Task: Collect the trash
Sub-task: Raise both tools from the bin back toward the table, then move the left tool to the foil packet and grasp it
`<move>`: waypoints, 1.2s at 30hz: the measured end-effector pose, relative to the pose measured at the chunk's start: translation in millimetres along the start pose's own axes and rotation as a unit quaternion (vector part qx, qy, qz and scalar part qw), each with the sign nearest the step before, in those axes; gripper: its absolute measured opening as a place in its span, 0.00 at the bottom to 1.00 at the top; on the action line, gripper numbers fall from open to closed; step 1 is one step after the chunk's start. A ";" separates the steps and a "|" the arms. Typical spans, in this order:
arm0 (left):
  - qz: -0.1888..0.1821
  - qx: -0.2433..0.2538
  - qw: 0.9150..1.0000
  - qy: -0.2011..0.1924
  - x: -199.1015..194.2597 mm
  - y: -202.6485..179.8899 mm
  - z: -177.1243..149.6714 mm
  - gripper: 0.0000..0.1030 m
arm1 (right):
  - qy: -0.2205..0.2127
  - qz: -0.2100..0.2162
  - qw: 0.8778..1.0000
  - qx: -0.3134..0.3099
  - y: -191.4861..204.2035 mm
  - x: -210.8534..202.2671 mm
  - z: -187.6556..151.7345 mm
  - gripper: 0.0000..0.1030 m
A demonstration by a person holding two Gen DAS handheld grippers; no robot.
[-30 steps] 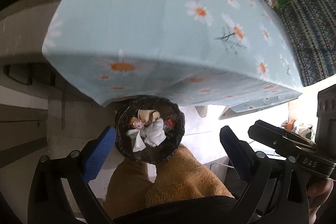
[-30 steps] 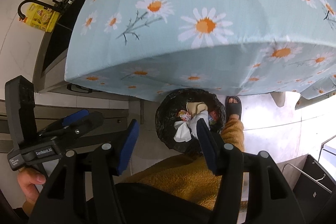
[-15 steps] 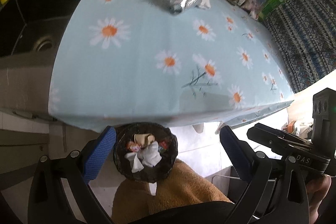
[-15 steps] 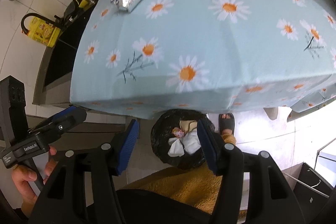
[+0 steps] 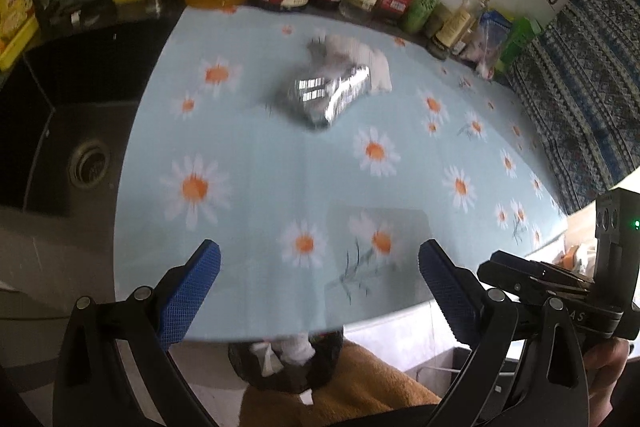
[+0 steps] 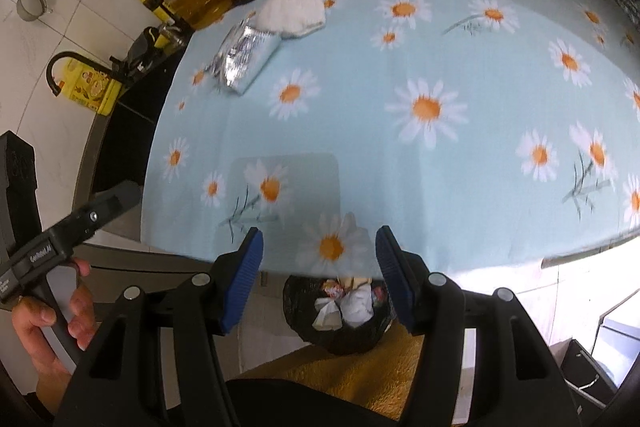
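Your left gripper [image 5: 319, 273] and right gripper [image 6: 319, 258] both stand open and empty above the daisy-print blue tablecloth [image 6: 400, 155]. The crumpled silver foil wrapper [image 5: 326, 95] lies far across the cloth, touching a white tissue wad [image 6: 294, 11]; the black-lined trash bin [image 6: 346, 311] sits below the near edge.

Soft daylight, window glare low right, motion blur on the foil packet [image 5: 326, 95], fisheye-bent edges.

The left gripper's [image 6: 44, 251] black body reads "GenRobot.AI".
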State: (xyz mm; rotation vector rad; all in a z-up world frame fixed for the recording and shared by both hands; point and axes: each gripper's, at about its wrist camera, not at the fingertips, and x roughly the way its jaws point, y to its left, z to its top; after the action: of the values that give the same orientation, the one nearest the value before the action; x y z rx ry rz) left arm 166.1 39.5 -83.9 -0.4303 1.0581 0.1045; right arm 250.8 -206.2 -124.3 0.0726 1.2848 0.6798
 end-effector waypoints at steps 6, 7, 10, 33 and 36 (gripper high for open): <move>0.027 0.024 0.999 -0.008 9.7 -16.2 38.4 0.94 | 0.001 0.005 1.000 -0.012 -14.4 2.3 28.5 0.57; 0.030 0.029 0.999 -0.007 12.6 -18.2 43.8 0.94 | 0.003 0.008 1.000 -0.012 -17.5 3.3 33.5 0.57; 0.039 0.041 0.998 -0.002 23.1 -24.5 60.7 0.94 | 0.007 0.008 1.000 -0.012 -25.8 5.3 44.1 0.57; 0.096 0.125 0.984 0.078 133.6 -49.9 130.4 0.94 | 0.025 0.019 0.999 0.033 -90.3 22.5 89.4 0.57; 0.105 0.126 0.983 0.084 143.2 -46.1 133.1 0.93 | 0.026 0.020 0.999 0.037 -94.7 23.6 91.3 0.57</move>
State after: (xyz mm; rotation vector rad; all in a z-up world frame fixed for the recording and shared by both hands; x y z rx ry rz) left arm 359.3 32.3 -138.3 -0.0991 1.2635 0.1206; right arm 375.8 -241.7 -155.6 0.1411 1.3617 0.6723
